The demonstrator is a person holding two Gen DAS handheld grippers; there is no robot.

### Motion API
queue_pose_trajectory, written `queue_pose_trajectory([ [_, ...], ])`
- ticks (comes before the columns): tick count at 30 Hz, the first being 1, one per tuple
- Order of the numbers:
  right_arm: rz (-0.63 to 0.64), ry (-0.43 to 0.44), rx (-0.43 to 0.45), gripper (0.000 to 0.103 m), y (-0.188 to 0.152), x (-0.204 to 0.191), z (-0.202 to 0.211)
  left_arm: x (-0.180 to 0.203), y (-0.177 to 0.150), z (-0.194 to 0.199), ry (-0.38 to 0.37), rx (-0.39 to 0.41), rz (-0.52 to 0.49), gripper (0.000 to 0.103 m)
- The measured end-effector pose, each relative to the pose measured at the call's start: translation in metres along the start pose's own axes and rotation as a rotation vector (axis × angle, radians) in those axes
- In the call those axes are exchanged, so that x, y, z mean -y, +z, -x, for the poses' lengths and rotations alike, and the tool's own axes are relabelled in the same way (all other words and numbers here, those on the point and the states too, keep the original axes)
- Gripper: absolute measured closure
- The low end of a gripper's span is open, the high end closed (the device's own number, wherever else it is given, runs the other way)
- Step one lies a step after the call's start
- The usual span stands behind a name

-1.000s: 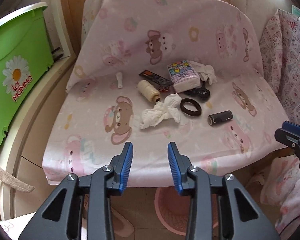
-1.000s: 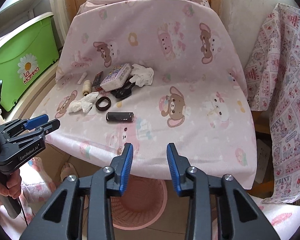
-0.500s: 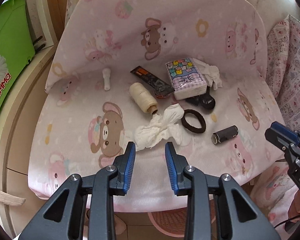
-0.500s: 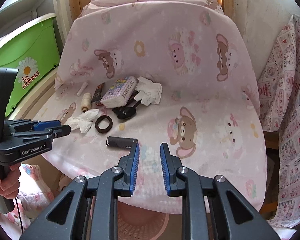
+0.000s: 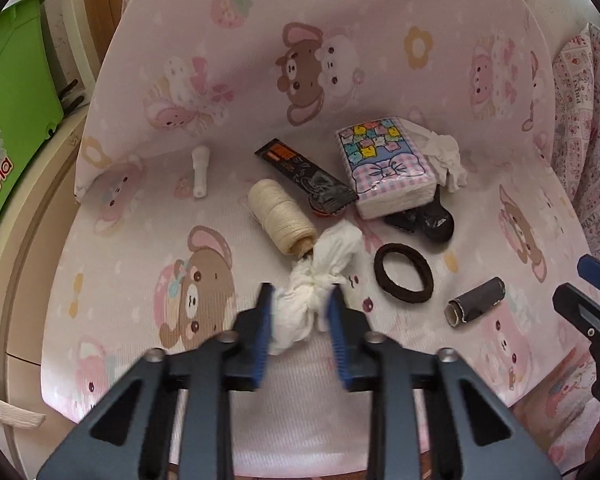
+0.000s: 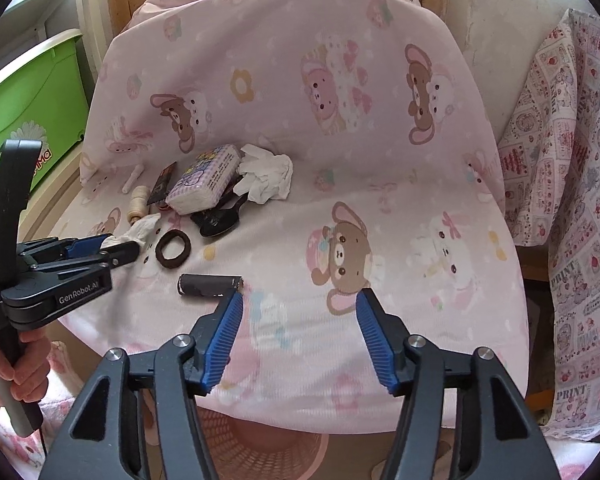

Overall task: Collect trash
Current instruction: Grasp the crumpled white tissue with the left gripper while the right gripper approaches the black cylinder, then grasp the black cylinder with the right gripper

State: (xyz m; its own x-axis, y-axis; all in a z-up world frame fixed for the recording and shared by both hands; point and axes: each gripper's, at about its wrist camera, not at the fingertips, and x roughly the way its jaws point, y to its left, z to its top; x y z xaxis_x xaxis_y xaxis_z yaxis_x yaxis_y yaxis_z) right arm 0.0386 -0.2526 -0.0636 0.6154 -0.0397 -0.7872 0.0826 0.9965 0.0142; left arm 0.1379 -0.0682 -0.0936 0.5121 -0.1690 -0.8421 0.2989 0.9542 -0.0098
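Note:
A crumpled white tissue (image 5: 320,280) lies on the pink bear-print chair cover (image 5: 140,240). My left gripper (image 5: 300,308) is open with its blue jaws on either side of the tissue's near end; it also shows in the right wrist view (image 6: 112,246). A second crumpled tissue (image 6: 266,176) lies behind a tissue pack (image 6: 204,184). A dark cardboard roll (image 6: 210,284) lies just ahead of my right gripper (image 6: 300,312), which is wide open and empty above the seat's front.
On the seat are a thread spool (image 5: 280,216), a black hair tie (image 5: 404,274), a black wrapper (image 5: 304,172), a dark spoon-like object (image 5: 432,222) and a small white tube (image 5: 200,168). A pink basket (image 6: 260,452) stands below the seat. A green bin (image 6: 28,96) is at left.
My left gripper moved forward and down until its jaws straddle the near tissue. My right gripper moved closer to the seat and opened wide.

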Motion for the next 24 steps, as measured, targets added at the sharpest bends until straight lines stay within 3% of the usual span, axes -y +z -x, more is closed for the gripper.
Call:
queue_pose_trajectory([
  [4,0.016,-0.037,0.027,0.036,0.000,0.000,0.005,-0.002,0.000,0.017,-0.006,0.048,0.007,0.089],
  [10,0.010,-0.031,0.056,0.027,-0.002,-0.003,0.011,-0.025,-0.011,0.063,-0.078,0.098,0.110,0.087],
  [14,0.015,-0.007,0.050,0.025,-0.007,-0.013,0.009,-0.036,-0.021,0.072,0.005,0.091,0.149,0.087],
  [19,0.042,-0.002,0.033,0.025,-0.006,-0.034,-0.006,-0.060,-0.022,0.062,0.029,0.072,0.236,0.087],
  [22,0.048,-0.009,0.016,0.025,-0.005,-0.046,-0.018,-0.064,-0.026,0.049,0.144,0.059,0.238,0.087],
  [24,0.048,-0.006,0.007,0.025,-0.004,-0.052,-0.025,-0.066,-0.027,0.048,0.139,0.059,0.247,0.087],
])
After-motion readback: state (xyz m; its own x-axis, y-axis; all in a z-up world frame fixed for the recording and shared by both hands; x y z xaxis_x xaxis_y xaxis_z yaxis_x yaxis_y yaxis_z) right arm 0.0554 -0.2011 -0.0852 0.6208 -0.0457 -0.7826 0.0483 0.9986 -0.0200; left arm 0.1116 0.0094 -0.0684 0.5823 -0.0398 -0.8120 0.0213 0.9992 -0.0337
